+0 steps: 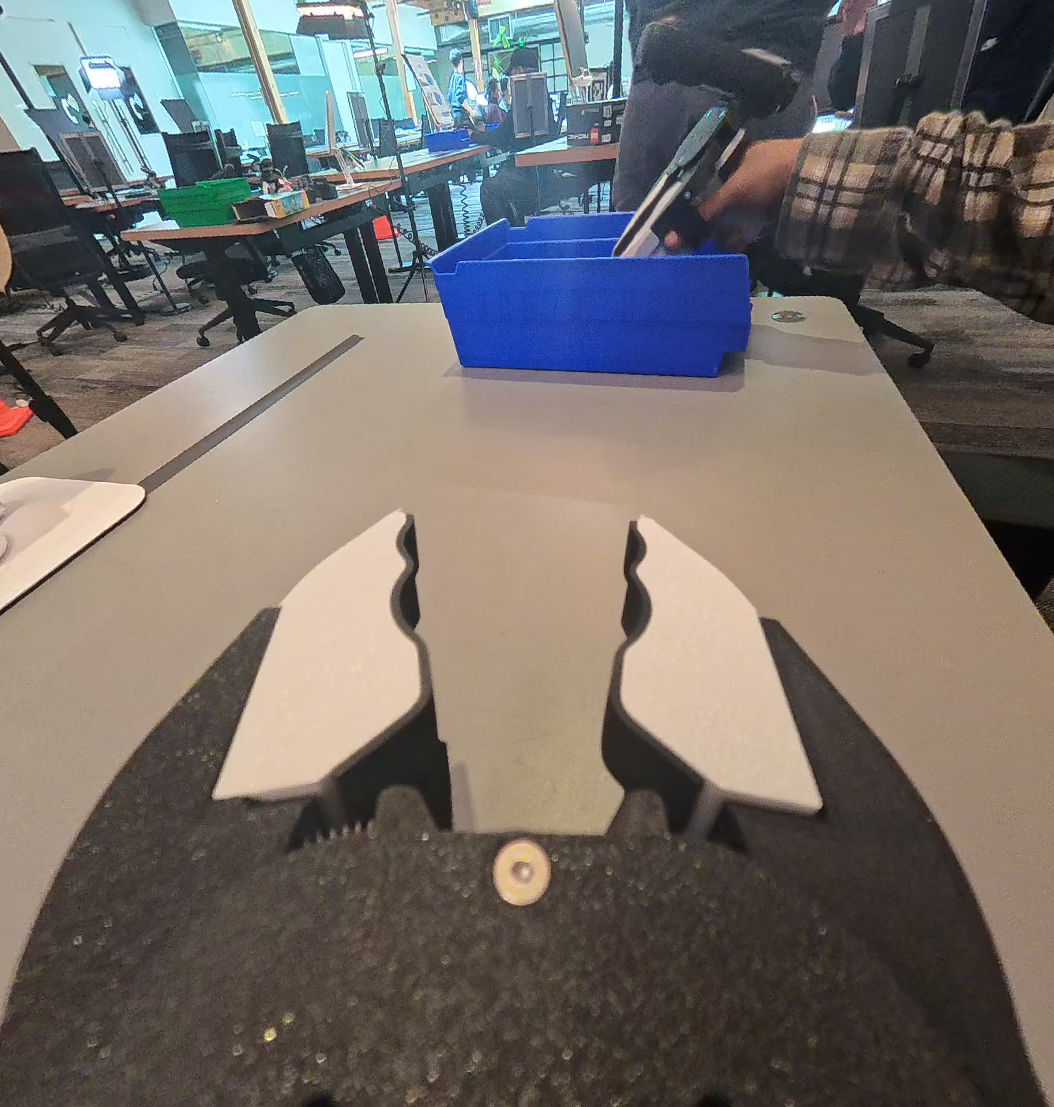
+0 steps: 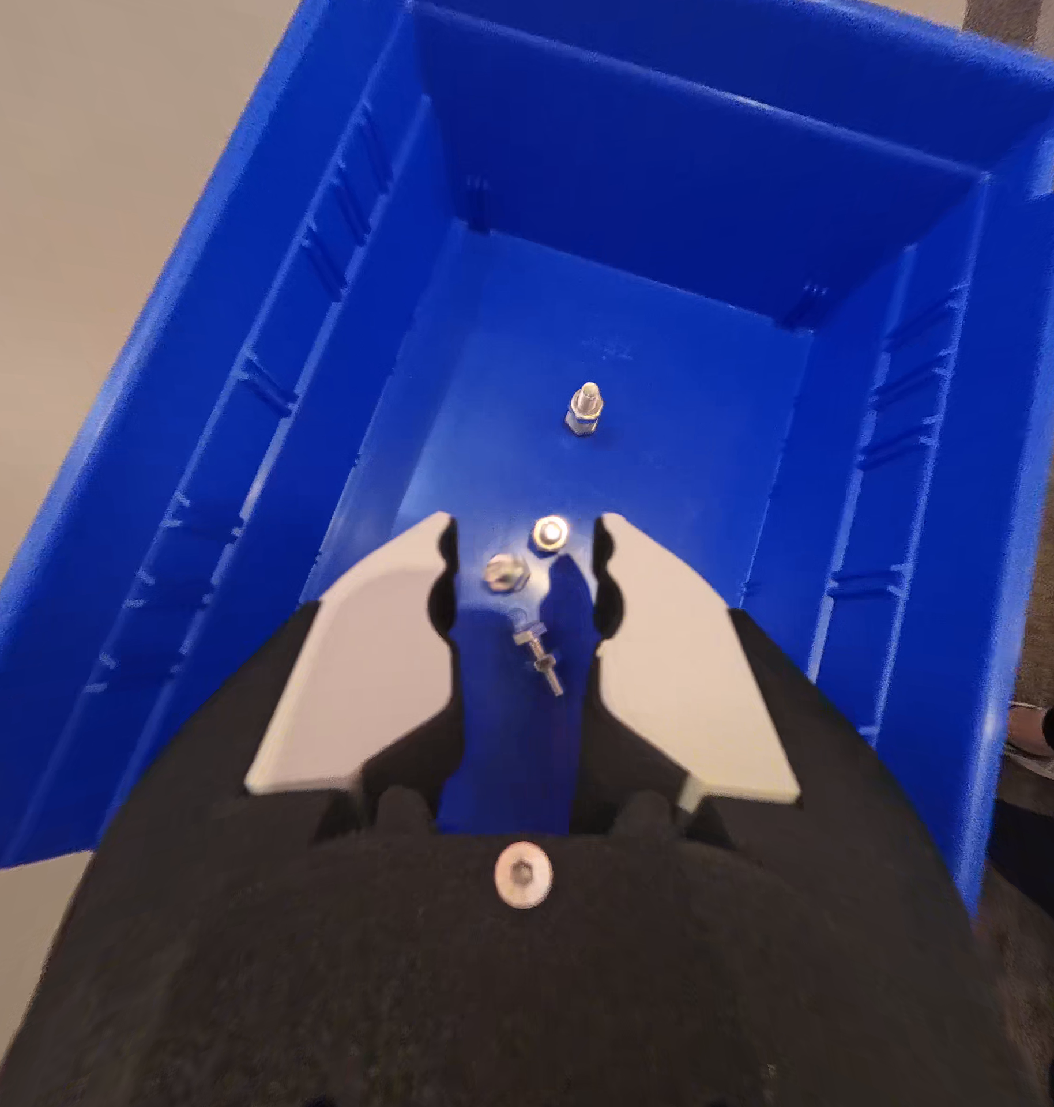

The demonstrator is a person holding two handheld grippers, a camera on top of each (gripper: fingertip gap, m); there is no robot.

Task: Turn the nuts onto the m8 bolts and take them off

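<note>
A blue bin point(image 2: 662, 156) holds several small metal bolts with nuts. One bolt point(image 2: 583, 406) stands upright with a nut at its base. Two more point(image 2: 550, 532) point(image 2: 503, 573) stand close together on the floor. A thin bolt point(image 2: 538, 658) lies flat with nuts on it. My right gripper point(image 2: 524, 533) is open and empty, pointing down into the bin above these parts. In the left wrist view the bin point(image 1: 590, 311) stands at the far end of the grey table point(image 1: 572, 449), with the right gripper point(image 1: 638, 236) reaching in. My left gripper point(image 1: 521, 521) is open and empty over the table.
A white mat point(image 1: 51, 527) with a clear glass object lies at the table's left edge. A dark slot point(image 1: 255, 413) runs along the table's left side. A plaid sleeve point(image 1: 932, 203) reaches in from the right. Desks and chairs stand beyond. One gripper's finger ends stand about 45 centimeters off the other's.
</note>
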